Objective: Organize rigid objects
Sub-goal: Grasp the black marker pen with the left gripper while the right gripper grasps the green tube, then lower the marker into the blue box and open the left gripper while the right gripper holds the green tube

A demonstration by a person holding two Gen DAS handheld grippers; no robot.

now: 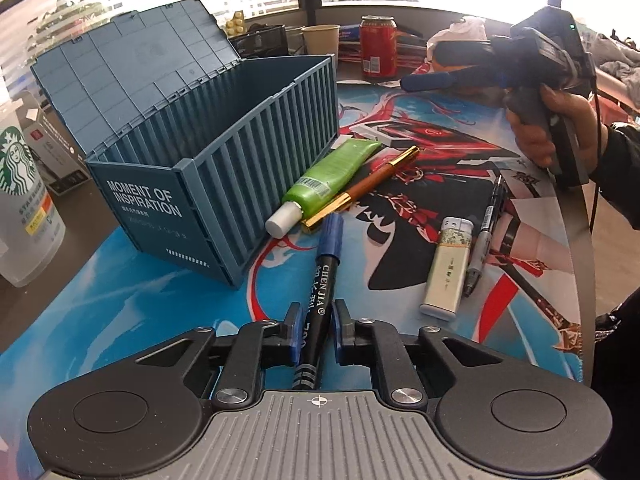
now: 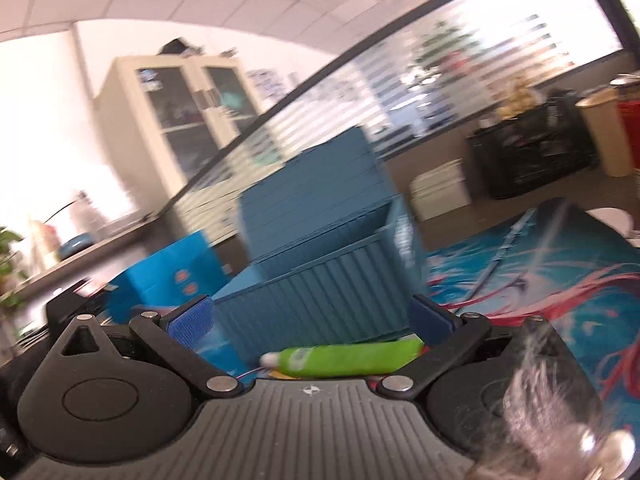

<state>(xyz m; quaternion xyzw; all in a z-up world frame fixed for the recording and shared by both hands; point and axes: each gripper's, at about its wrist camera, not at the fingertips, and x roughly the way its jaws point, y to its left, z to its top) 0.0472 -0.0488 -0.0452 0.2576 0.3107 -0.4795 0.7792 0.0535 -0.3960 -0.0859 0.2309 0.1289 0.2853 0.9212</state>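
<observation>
Blue-capped marker (image 1: pixel 320 300) is sitting clamped in left gripper (image 1: pixel 316 320) jaws near its tail, risking tipping; right gripper (image 2: pixel 312 320) jaws are gaping wide, holding nothing.

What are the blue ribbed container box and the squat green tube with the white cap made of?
Blue ribbed container box: looks like rigid moulded plastic, matte; crisp corrugated walls, printed white lettering. Green tube with white cap: probably soft plastic, glossy; highlights along its body, flat crimped end.
</observation>
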